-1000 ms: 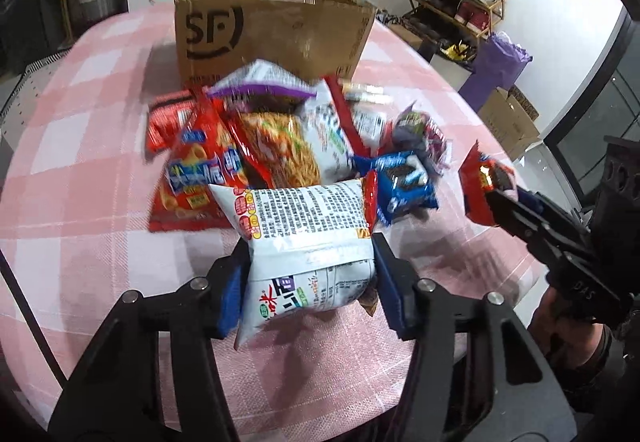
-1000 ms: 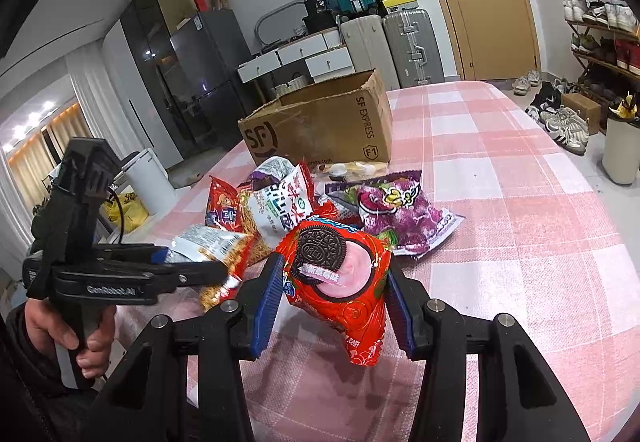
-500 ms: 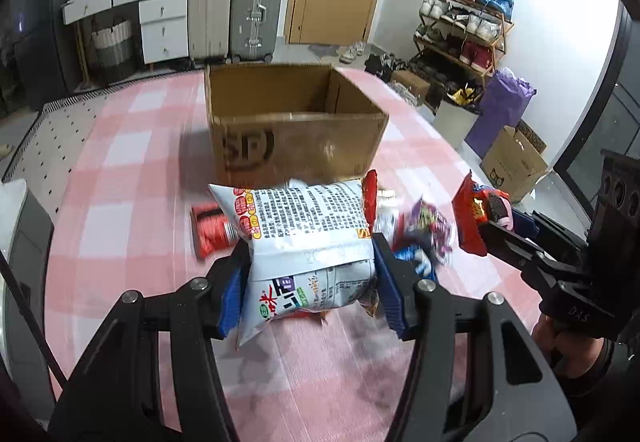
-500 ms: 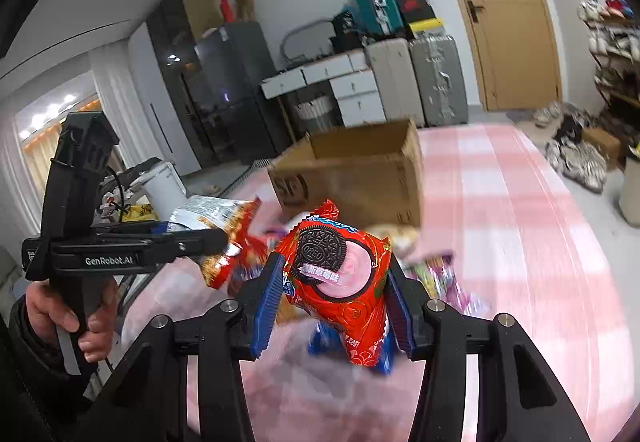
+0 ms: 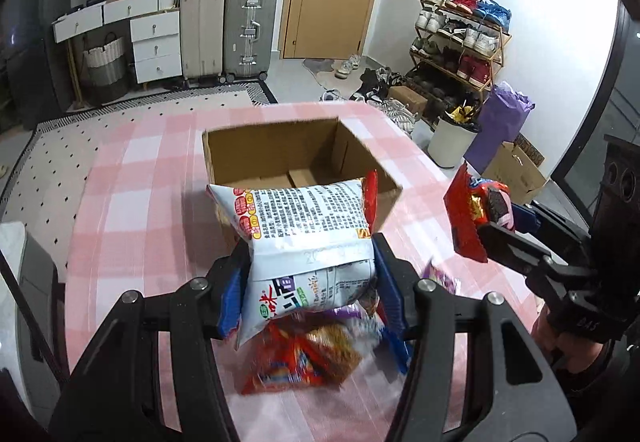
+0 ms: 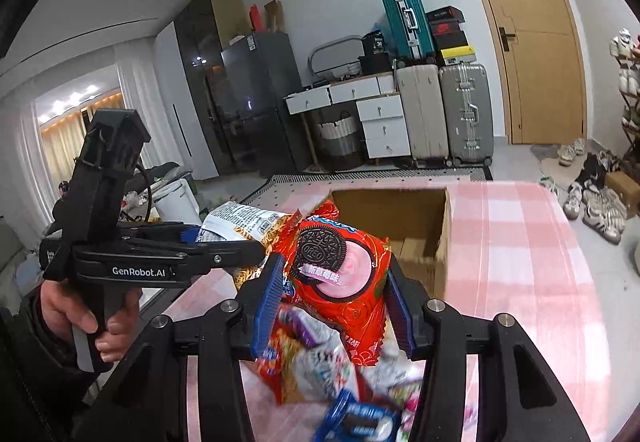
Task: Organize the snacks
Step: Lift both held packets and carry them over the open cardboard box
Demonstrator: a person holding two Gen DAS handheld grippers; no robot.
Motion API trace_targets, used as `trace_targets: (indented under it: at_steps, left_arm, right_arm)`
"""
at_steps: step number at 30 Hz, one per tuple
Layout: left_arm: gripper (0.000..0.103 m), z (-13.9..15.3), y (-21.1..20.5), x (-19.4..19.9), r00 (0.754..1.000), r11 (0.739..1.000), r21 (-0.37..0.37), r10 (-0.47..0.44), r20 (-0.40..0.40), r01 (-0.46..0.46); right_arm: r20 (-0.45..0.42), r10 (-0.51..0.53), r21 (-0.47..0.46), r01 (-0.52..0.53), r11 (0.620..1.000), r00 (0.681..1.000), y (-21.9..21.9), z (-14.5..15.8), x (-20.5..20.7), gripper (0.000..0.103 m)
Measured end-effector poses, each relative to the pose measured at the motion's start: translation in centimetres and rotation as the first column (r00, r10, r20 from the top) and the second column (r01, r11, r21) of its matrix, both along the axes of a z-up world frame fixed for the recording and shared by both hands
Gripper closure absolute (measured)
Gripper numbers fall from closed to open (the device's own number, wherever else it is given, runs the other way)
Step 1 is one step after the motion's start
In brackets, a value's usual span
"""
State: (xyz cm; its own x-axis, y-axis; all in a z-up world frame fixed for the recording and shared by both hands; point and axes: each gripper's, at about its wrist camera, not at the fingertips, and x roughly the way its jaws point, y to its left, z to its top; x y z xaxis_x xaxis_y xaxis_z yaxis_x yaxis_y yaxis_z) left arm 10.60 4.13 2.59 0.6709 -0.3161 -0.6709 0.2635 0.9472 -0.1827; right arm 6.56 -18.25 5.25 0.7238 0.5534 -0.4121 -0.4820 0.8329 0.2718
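Left side first: person's left hand (image 6: 86, 326) is gripping the black handle of the left gripper (image 5: 308, 282). Its blue pads are clamping a white noodle packet (image 5: 308, 238) by its lower half, packet upright, printed back facing the camera, red edge showing on its right side. In the right wrist view the same packet (image 6: 240, 220) is sticking out past the left gripper's (image 6: 256, 246) tips, held clear of the table.

Centre: open cardboard box (image 5: 300, 150) is sitting on the pink checked tablecloth (image 5: 132, 210), flaps down inside, interior looking bare apart from the bottom flaps. The noodle packet is hanging just in front of its near wall, overlapping the rim in the left wrist view. Below both grippers, a blurred pile of loose snack packs (image 5: 300, 358) is lying on the cloth: red and orange bags, a purple one, a blue Oreo pack (image 6: 356, 420).

Right: right gripper (image 6: 332, 306) is pinching a red strawberry Oreo packet (image 6: 340, 274) between its blue pads, packet tilted, cookie picture facing the camera. It is hanging above the pile, box (image 6: 400, 218) just behind it. From the left wrist view that red packet (image 5: 472, 214) is sitting right of the box, off the table.
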Motion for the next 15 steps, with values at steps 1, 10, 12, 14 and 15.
trace_targets:
  at_steps: [1,10,12,14,15]
  left_arm:
    - [0.050,0.4,0.2,0.9,1.000,1.000,-0.011,-0.004,-0.005,0.004]
    - [0.049,2.7,1.5,7.6,0.999,0.999,-0.050,-0.012,-0.046,0.010]
    - [0.049,3.0,1.4,9.4,0.999,0.999,-0.053,-0.005,-0.049,0.003]
    - [0.049,3.2,1.2,10.7,0.999,0.999,-0.047,0.004,-0.050,-0.006]
    - [0.049,3.4,1.3,11.5,0.998,0.999,-0.047,0.009,-0.054,-0.012]
  right_arm:
    - [0.002,0.002,-0.001,-0.002,1.000,1.000,0.0,0.3,0.5,0.054]
    - [-0.007,0.003,-0.011,-0.003,1.000,1.000,0.4,2.8,5.6,0.054]
    - [-0.012,0.005,-0.011,-0.005,1.000,1.000,0.6,3.1,6.7,0.054]
    - [-0.019,0.006,-0.009,-0.007,1.000,1.000,0.7,3.2,8.0,0.054]
    - [-0.021,0.007,-0.010,-0.007,1.000,1.000,0.8,3.3,8.6,0.054]
